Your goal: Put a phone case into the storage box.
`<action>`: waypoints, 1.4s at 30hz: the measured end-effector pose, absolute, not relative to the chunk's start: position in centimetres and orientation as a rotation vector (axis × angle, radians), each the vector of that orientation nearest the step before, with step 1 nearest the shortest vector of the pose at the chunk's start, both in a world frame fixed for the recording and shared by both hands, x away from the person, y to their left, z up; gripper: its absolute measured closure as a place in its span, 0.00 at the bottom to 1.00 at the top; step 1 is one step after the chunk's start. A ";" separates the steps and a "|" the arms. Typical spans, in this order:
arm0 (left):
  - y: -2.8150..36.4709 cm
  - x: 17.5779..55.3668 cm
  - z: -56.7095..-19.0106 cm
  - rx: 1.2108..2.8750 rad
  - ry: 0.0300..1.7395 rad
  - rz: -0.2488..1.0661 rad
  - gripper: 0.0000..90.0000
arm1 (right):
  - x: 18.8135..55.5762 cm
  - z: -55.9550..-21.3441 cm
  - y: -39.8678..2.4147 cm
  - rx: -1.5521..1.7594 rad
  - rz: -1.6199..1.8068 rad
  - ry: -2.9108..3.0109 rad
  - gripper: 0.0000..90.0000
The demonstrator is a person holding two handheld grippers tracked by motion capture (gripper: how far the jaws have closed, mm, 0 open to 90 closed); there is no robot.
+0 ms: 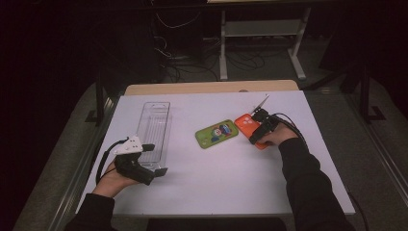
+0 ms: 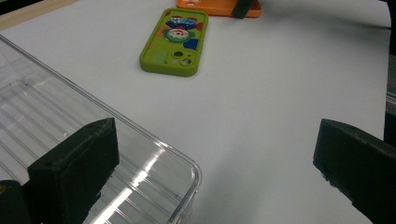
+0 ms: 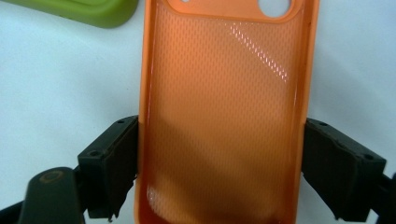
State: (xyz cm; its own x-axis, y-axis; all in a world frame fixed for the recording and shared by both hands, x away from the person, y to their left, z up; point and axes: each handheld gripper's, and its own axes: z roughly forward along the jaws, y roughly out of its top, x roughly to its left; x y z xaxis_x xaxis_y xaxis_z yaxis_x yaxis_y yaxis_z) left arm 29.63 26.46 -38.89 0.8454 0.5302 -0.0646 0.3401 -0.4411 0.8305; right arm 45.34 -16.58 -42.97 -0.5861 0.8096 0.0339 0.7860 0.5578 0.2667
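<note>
An orange phone case [image 1: 244,123] lies open side up on the white table [image 1: 216,183], right of centre. My right gripper [image 1: 257,130] reaches over it from the right. In the right gripper view, the jaws of the right gripper [image 3: 219,172] press on both long sides of the orange case [image 3: 219,93]. A green phone case [image 1: 216,133] with a cartoon print lies just left of it, back side up. My left gripper [image 1: 155,159] stands open at the near end of a clear plastic tray [image 1: 154,125], one jaw over the tray's corner [image 2: 187,168], nothing between its jaws.
The clear tray is long and narrow and runs away from me on the table's left side. A wooden table edge [image 1: 211,87] lies behind the white top. Desk legs and cables stand on the dark floor beyond.
</note>
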 end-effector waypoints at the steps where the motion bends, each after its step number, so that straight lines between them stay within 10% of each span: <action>1: 26.5 29.6 -38.9 2.073 0.635 0.253 0.00 | 45.3 -42.9 -16.6 1.381 0.388 2.689 0.17; 42: 18.0 35.5 -35.1 2.097 0.449 0.153 0.00 | 41.0 -37.1 -17.7 1.107 0.636 2.772 0.17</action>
